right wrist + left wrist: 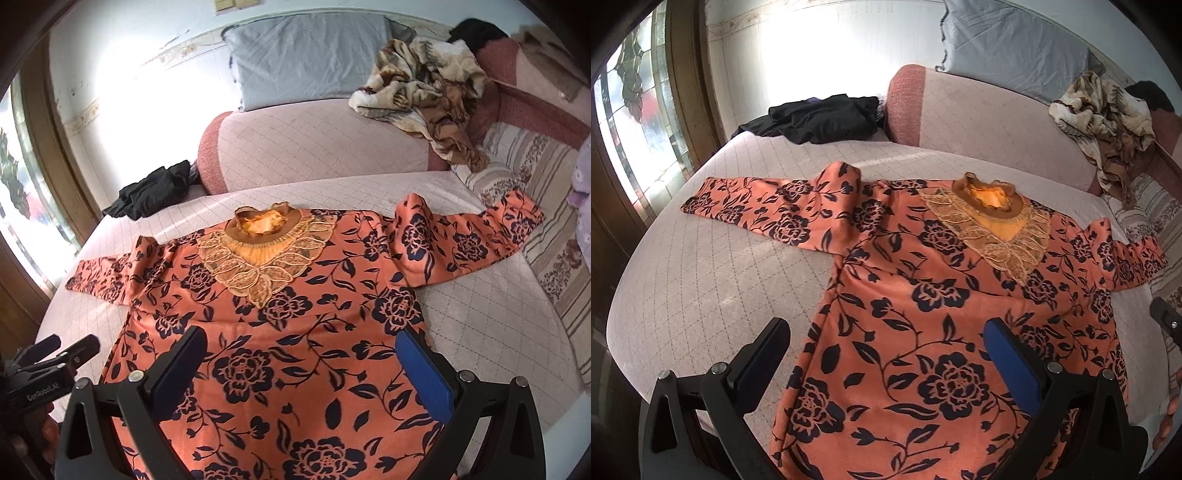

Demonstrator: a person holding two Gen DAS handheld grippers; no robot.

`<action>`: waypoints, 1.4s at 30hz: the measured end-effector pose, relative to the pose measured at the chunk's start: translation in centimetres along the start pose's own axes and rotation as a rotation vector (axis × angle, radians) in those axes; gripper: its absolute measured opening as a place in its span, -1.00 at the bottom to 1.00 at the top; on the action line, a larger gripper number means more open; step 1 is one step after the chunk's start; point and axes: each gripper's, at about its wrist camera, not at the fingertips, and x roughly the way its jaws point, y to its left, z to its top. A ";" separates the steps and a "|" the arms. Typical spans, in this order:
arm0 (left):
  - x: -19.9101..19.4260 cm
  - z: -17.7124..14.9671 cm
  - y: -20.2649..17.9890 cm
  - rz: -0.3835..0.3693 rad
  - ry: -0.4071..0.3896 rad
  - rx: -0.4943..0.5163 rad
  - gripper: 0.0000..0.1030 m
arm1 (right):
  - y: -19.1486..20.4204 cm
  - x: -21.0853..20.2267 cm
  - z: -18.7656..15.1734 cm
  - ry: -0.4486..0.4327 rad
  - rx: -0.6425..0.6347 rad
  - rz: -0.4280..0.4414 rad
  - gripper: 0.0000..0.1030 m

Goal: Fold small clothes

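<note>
Floral top (908, 317) lies flat on bed (701, 280), judged soft, light, limp; left gripper (886, 354) and right gripper (299, 365) both spread, empty; best pinched at sleeve cuffs or hem corners.

Your top (923, 295) runs off the bottom edge in both views, so you cannot see its hem. In the left view its far cuff (1156, 258) blurs into the striped cover beyond the top, and the right gripper (1167, 321) shows only as a dark sliver at the frame edge beside that sleeve. In the right view the left gripper (74, 350) is half cut off beside the top's lower corner. The black heap (155, 192) past the top's collar is too bunched to identify.
</note>
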 end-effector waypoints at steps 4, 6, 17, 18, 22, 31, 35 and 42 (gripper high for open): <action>4.0 1.3 7.1 0.115 0.041 -0.148 1.00 | -10.7 2.8 1.5 -0.009 0.236 0.002 1.00; 5.8 1.8 10.5 0.167 0.057 -0.212 1.00 | -17.0 4.6 2.5 -0.003 0.374 -0.021 0.99; 12.3 2.0 18.9 0.363 0.071 -0.347 1.00 | -40.5 12.4 10.8 -0.095 0.773 -0.322 0.32; 13.0 1.6 19.2 0.362 0.091 -0.359 1.00 | -41.1 12.9 11.8 -0.103 0.754 -0.355 0.32; 13.5 -0.2 19.1 0.360 0.020 -0.363 1.00 | -42.0 16.1 14.4 -0.050 0.632 -0.524 0.33; 13.5 -0.2 19.2 0.346 0.009 -0.368 1.00 | -38.3 17.0 19.1 -0.043 0.413 -0.555 -0.89; 13.4 -0.3 19.2 0.344 0.002 -0.368 1.00 | -29.7 12.2 23.7 -0.201 0.247 -0.392 -0.89; 13.3 -0.4 19.2 0.340 -0.004 -0.364 1.00 | -6.3 5.8 25.3 -0.374 0.061 0.138 -0.89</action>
